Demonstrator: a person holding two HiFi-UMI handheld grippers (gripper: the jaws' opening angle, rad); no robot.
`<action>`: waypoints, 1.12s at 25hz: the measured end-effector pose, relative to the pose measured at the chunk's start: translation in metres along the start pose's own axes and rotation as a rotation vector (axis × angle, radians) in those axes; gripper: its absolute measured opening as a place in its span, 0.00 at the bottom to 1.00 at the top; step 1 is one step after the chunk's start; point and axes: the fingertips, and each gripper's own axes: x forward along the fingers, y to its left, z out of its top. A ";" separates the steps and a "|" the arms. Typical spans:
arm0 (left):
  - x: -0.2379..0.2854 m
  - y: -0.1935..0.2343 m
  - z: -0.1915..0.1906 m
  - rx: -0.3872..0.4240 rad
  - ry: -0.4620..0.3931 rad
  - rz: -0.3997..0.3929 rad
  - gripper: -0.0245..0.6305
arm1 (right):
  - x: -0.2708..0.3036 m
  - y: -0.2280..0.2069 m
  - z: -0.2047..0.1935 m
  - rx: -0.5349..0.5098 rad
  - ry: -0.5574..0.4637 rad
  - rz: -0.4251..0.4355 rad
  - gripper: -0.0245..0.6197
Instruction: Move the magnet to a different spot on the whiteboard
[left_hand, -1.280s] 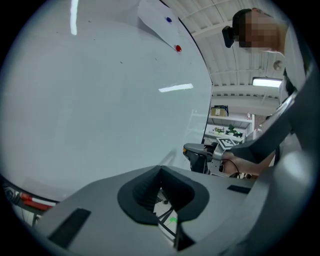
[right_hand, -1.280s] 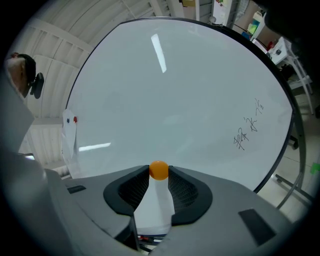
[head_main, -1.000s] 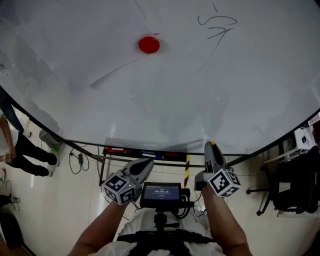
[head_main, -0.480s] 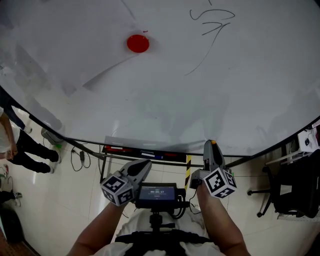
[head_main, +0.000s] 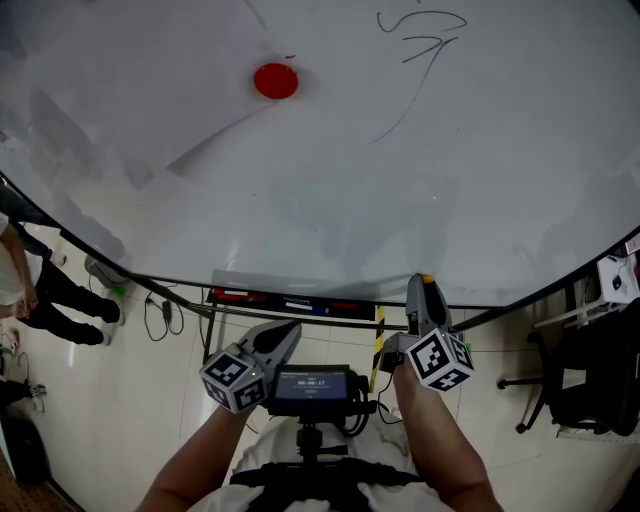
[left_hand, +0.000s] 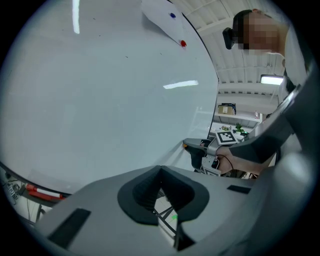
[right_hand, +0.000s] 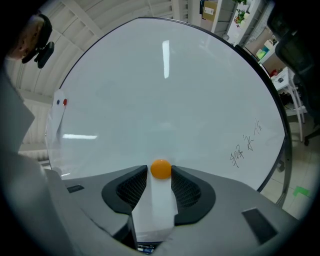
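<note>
Here you are, facing the whiteboard (head_main: 450, 200), and the red magnet (head_main: 275, 80) sits high on it, up and to the left, well apart from both of your tools. It's stuck on a pale paper sheet (head_main: 180, 90) lying flat against the board, near that sheet's right-hand corner. Black pen scribbles (head_main: 420, 40) run to the right of the magnet, near the top edge.

Your left gripper (head_main: 290, 328) is held low, below the board's bottom edge, and its jaws are pressed together with nothing between them. Your right gripper (head_main: 425, 290) points up at the board's lower edge, jaws clamped on a white stick with an orange tip (right_hand: 161, 169); the orange end pokes out just past the pads.

From the right gripper view the magnet shows tiny at the far left of the board, with a small blue magnet (right_hand: 58, 102) just beside it. A small screen (head_main: 312, 380) glows between your two hands. At the far left a person (head_main: 60, 300) in dark trousers stands on the floor
</note>
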 end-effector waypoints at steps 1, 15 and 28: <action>-0.001 0.001 0.000 -0.002 0.000 0.002 0.09 | 0.000 -0.001 -0.001 0.003 0.002 -0.004 0.31; -0.029 -0.011 -0.005 -0.003 -0.004 -0.001 0.09 | -0.029 -0.006 -0.002 -0.002 0.021 -0.027 0.32; -0.066 -0.043 -0.009 0.022 -0.034 -0.084 0.09 | -0.123 0.038 0.007 -0.189 0.020 0.099 0.12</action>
